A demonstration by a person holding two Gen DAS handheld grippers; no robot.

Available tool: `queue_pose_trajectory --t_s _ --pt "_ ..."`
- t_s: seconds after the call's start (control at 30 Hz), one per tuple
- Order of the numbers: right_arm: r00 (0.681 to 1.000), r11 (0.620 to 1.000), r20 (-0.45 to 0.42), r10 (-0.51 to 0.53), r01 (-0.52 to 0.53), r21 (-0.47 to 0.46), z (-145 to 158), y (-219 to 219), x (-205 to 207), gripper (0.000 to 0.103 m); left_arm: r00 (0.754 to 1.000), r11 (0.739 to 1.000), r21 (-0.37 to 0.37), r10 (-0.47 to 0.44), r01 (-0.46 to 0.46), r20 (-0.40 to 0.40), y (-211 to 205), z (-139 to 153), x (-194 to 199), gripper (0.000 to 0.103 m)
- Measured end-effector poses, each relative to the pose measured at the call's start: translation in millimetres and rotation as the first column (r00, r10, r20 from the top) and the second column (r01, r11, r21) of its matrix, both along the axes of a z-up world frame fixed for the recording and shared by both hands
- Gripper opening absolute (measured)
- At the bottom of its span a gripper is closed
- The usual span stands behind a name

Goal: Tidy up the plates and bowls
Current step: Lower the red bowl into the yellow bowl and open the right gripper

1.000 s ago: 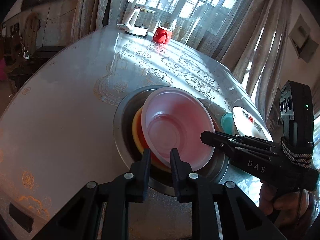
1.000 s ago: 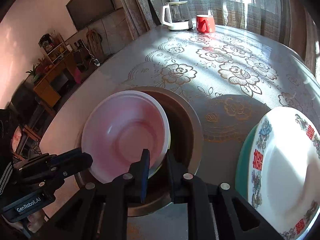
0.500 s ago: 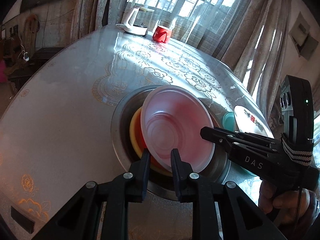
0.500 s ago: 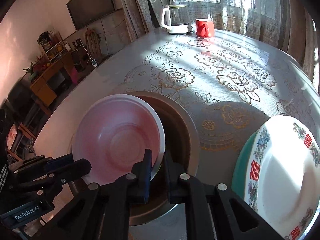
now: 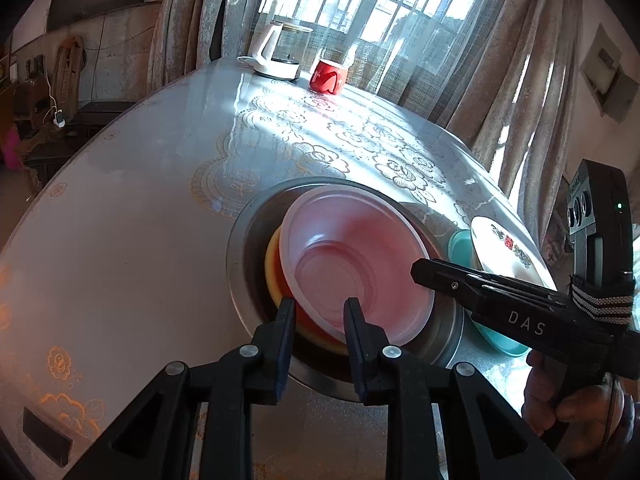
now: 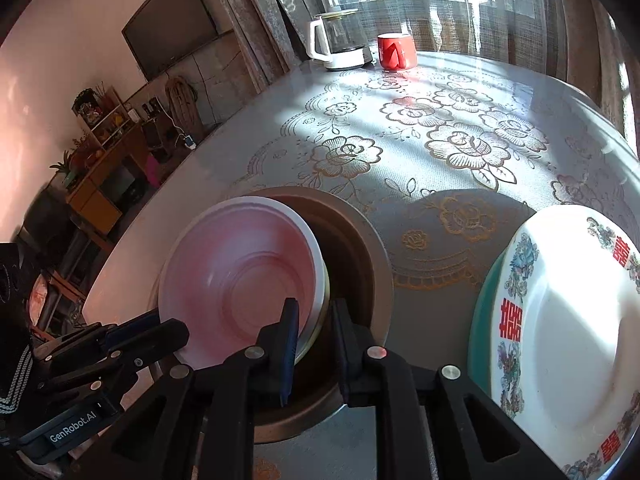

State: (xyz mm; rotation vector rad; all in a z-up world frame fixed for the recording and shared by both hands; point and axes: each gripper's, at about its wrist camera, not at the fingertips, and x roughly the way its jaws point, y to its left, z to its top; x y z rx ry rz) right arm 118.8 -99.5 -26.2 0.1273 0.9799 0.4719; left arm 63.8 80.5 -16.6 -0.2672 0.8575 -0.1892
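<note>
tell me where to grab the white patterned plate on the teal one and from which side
Take the white patterned plate by its thin rim, with one finger above and one below. Its edge overhangs the teal plate beneath it on the side toward the metal basin, so that open side probably gives the right tool the cleanest approach.

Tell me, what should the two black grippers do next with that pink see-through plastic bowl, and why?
Probably draw both back off the rim. The pink translucent plastic bowl leans on the orange bowls in the round metal basin; the left gripper and right gripper have just been opening, the rim loose between their jaws, so it looks released.
</note>
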Motion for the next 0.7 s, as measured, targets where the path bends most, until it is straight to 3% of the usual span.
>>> queue_pose_trajectory --t_s 0.47,0.6,0.7 --pt "0.997 0.993 0.024 -0.067 0.064 0.101 12 -26 -12 0.020 0.995 0.996 -0.001 0.090 -0.090 0.053 28 10 -13 0.026" --pt "0.998 0.994 0.053 -0.020 0.014 0.112 20 -21 -22 0.020 0.992 0.992 0.059 0.104 -0.108 0.068 28 10 -17 0.026" --pt "0.997 0.996 0.071 0.033 -0.039 0.085 20 -7 -28 0.020 0.994 0.994 0.063 0.082 -0.086 0.076 23 11 -17 0.026"
